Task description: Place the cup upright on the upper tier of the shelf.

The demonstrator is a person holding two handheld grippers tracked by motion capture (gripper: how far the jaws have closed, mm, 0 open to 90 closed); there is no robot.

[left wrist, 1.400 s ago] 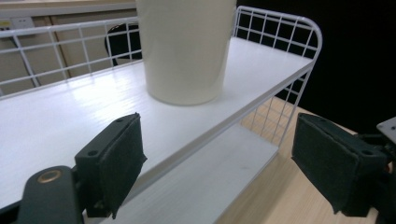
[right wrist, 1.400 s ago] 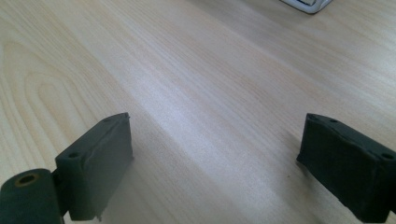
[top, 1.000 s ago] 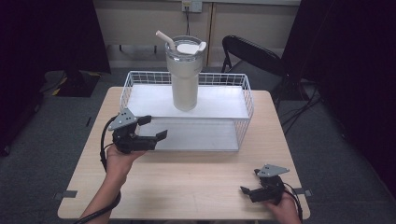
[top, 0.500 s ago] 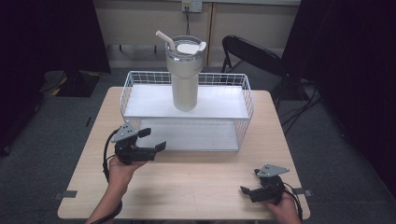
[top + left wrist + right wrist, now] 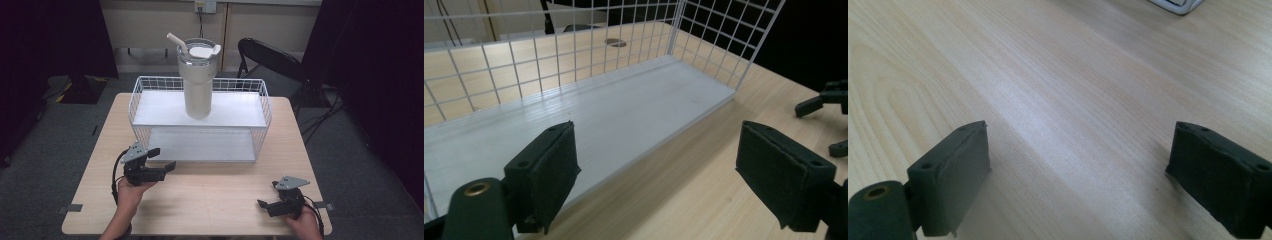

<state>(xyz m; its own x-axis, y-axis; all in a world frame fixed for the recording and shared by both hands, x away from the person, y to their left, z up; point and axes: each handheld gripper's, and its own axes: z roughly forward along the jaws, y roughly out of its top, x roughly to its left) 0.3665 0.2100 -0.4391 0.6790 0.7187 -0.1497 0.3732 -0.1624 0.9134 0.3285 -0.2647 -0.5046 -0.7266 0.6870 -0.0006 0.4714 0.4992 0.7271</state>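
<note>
Standing upright on the upper shelf of a white wire rack (image 5: 265, 107), a tall cream tumbler (image 5: 198, 85) with a lid and a bent straw fills the upper middle of the high view, well apart from both grippers. The rack sits at the far half of a light wooden table (image 5: 210, 200), its lower shelf a bare pale board that the left gripper view shows running from the lower left toward the upper right of the frame, behind white wire mesh. The left gripper (image 5: 161, 159) is at the lower left of the high view, held in a hand (image 5: 131, 189) just in front of the rack's lower shelf, with its jaws spread wide and nothing between them. In its own view the black pads frame the shelf edge and the table. The right gripper (image 5: 265, 206) lies low at the lower right of the high view, near the table's front edge, its jaws also wide apart over bare wood.
</note>
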